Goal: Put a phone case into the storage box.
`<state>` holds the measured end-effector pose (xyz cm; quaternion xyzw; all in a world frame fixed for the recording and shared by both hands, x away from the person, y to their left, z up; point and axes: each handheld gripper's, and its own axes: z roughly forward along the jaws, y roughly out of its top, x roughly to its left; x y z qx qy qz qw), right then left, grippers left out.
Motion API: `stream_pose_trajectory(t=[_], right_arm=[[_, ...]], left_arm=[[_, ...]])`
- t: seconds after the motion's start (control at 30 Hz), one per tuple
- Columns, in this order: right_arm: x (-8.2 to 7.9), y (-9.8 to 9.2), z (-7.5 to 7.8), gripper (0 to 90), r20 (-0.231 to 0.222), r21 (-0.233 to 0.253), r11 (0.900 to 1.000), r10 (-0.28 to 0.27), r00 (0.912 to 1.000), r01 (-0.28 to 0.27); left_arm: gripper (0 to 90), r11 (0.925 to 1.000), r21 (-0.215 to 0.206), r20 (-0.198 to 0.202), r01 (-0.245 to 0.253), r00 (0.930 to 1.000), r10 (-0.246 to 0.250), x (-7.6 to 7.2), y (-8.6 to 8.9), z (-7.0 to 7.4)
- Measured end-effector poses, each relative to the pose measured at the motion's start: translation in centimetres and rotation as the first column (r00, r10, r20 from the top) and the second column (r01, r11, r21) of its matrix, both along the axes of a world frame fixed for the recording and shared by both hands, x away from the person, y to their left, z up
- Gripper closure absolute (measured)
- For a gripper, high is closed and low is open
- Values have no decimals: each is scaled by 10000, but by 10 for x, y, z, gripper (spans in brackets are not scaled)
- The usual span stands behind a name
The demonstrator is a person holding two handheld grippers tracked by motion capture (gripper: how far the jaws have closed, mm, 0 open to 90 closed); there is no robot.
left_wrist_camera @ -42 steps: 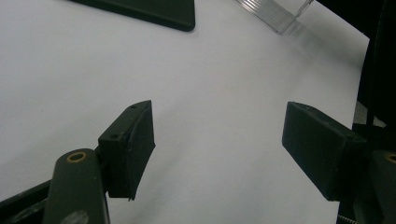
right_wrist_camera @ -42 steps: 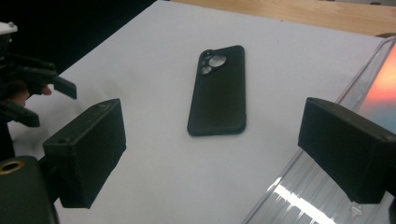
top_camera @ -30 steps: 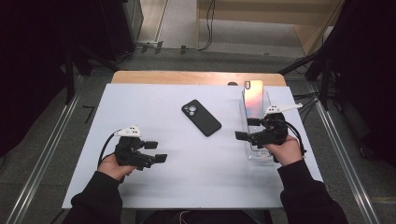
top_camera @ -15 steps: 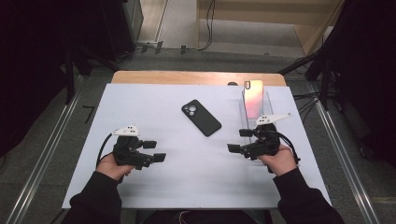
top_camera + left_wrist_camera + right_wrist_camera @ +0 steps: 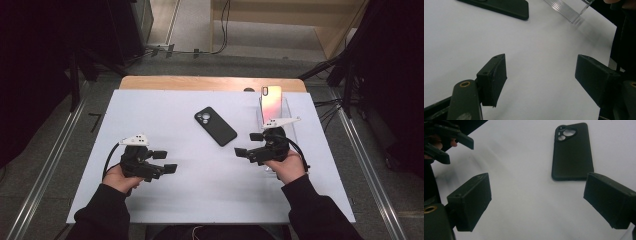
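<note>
A black phone (image 5: 215, 126) lies face down, camera side up, near the middle of the white table (image 5: 200, 200). A pink shiny phone (image 5: 270, 102) stands upright in a clear stand (image 5: 287, 107) at the back right. My left gripper (image 5: 165, 161) hovers open at the front left, pointing right, with nothing between its jaws. My right gripper (image 5: 248, 144) is open and empty, pointing left, just right of the black phone (image 5: 572, 151). The left gripper view has the black phone (image 5: 499, 7) and the clear stand (image 5: 569, 8) far ahead of the left gripper (image 5: 544, 75).
The table's wooden back edge (image 5: 210, 82) shows behind the white sheet. Metal rails (image 5: 45, 170) run along the floor on both sides. The right gripper view catches my left gripper (image 5: 459, 152) at its top left.
My right gripper has moved left and nearer to me, away from the clear stand. The left gripper has barely shifted.
</note>
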<state>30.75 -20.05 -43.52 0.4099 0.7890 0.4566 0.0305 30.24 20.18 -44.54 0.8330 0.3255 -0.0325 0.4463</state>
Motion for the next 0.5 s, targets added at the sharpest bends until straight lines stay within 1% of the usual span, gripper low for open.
stream_pose_trajectory(t=[0.17,0.5], right_arm=[[7,8,2,61,88,-77,10000,-19,10000,20],[26,20,-1,61,-59,-103,9998,-190,9998,189]], left_arm=[[261,10000,4,28,-43,10000,43,-2,2,1],[261,9999,-114,11,-66,10000,66,-2,3,1]])
